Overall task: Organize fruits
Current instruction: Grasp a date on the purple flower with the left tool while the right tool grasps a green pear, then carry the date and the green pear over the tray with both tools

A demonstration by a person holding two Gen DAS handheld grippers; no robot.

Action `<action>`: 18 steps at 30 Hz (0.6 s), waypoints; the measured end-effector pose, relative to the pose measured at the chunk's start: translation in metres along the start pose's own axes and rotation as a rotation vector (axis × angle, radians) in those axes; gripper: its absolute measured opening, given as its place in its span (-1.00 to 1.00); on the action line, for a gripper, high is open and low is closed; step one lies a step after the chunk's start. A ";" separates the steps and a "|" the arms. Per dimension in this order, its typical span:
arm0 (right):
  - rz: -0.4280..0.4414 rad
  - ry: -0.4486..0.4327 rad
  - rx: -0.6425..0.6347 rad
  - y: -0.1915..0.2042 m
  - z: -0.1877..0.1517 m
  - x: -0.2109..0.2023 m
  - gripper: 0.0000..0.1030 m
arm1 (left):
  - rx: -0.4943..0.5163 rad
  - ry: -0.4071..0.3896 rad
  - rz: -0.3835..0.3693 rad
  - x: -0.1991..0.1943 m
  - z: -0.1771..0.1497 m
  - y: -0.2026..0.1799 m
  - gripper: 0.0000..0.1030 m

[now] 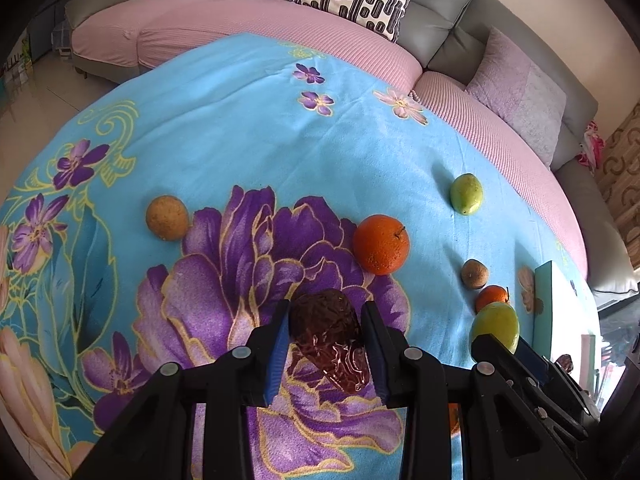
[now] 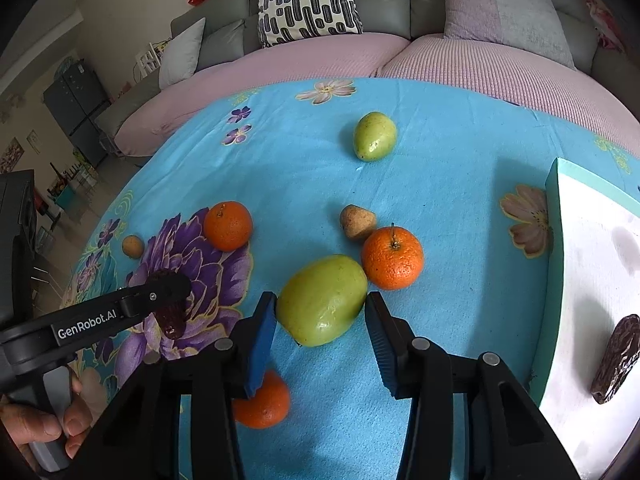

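We are mid-pickup: left tongs (image 1: pixel 326 342) clamp the dark date (image 1: pixel 328 336) at lower centre, right tongs (image 2: pixel 320 330) close around the green fruit (image 2: pixel 322 300) (contact unclear), so next comes lifting toward the white tray (image 2: pixel 592 264).

"GenRobot.AI" marked on the left hand-held gripper

The white lettering runs along the black side arm of the left hand-held gripper (image 2: pixel 170 308), seen from the right wrist camera; no other writing is legible in either view.
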State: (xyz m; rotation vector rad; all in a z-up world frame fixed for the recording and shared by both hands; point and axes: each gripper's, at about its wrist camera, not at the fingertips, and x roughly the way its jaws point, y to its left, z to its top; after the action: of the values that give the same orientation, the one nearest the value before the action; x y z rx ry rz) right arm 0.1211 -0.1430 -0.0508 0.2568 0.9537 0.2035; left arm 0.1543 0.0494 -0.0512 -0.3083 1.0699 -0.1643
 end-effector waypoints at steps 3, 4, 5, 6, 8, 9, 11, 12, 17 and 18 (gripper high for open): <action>0.004 -0.021 -0.007 0.002 0.001 -0.008 -0.09 | 0.008 -0.034 -0.008 -0.009 0.002 -0.004 -0.28; 0.003 -0.028 -0.008 0.002 0.001 -0.010 -0.09 | 0.013 -0.046 -0.009 -0.013 0.003 -0.006 -0.28; 0.004 -0.034 -0.008 0.002 0.001 -0.012 -0.09 | 0.017 -0.059 -0.010 -0.017 0.004 -0.007 -0.28; 0.006 -0.039 -0.007 0.002 0.002 -0.014 -0.09 | 0.021 -0.068 -0.010 -0.020 0.004 -0.009 -0.28; 0.006 -0.054 -0.006 0.001 0.003 -0.019 -0.09 | 0.031 -0.085 -0.013 -0.025 0.005 -0.013 -0.28; 0.007 -0.063 -0.007 0.001 0.003 -0.023 -0.09 | 0.037 -0.093 -0.014 -0.028 0.005 -0.015 -0.28; 0.009 -0.082 -0.004 -0.001 0.004 -0.029 -0.09 | 0.051 -0.108 -0.014 -0.034 0.005 -0.021 -0.28; 0.008 -0.090 -0.003 -0.002 0.005 -0.032 -0.09 | 0.057 -0.115 -0.015 -0.036 0.005 -0.024 -0.28; -0.021 -0.121 0.012 -0.014 0.005 -0.047 -0.09 | 0.112 -0.138 -0.020 -0.043 0.002 -0.045 -0.28; -0.029 -0.128 0.016 -0.017 0.005 -0.051 -0.09 | 0.126 -0.140 -0.024 -0.044 0.001 -0.050 -0.28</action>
State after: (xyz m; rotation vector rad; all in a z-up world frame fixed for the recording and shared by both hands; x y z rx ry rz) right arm 0.0978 -0.1744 -0.0135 0.2669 0.8318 0.1510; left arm 0.1357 0.0148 0.0021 -0.2163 0.9129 -0.2275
